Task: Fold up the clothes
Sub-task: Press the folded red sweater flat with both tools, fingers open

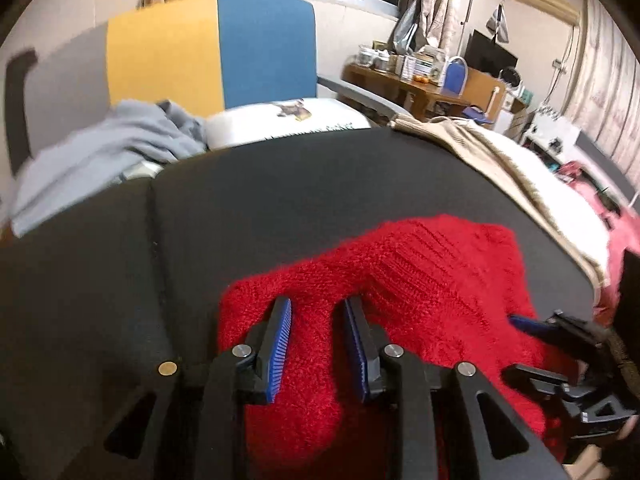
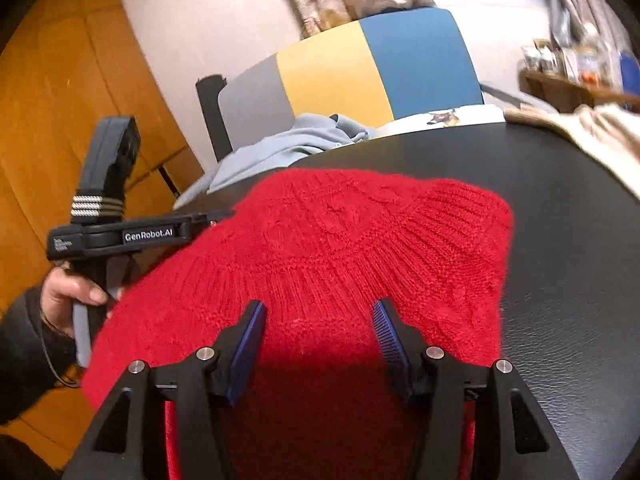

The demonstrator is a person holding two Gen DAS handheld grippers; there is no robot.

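A fuzzy red knit sweater (image 1: pixel 420 272) (image 2: pixel 340 232) lies folded on the black table (image 1: pixel 280 200) (image 2: pixel 560 240), near its front edge. My left gripper (image 1: pixel 316 312) hangs over the sweater's left part, its blue pads a little apart with red knit showing in the gap and nothing pinched. In the right wrist view the left gripper (image 2: pixel 224 215) reaches the sweater's left edge, held by a hand (image 2: pixel 68 292). My right gripper (image 2: pixel 320 308) stands open just above the sweater's near edge. It shows at the lower right of the left wrist view (image 1: pixel 514 346).
A beige knit garment (image 1: pixel 500 168) (image 2: pixel 600 132) lies along the table's right side. Behind the table a chair (image 1: pixel 212 48) with a yellow and blue back holds a grey-blue garment (image 1: pixel 100 152) and a white printed shirt (image 1: pixel 288 120). A cluttered wooden desk (image 1: pixel 420 80) stands far right.
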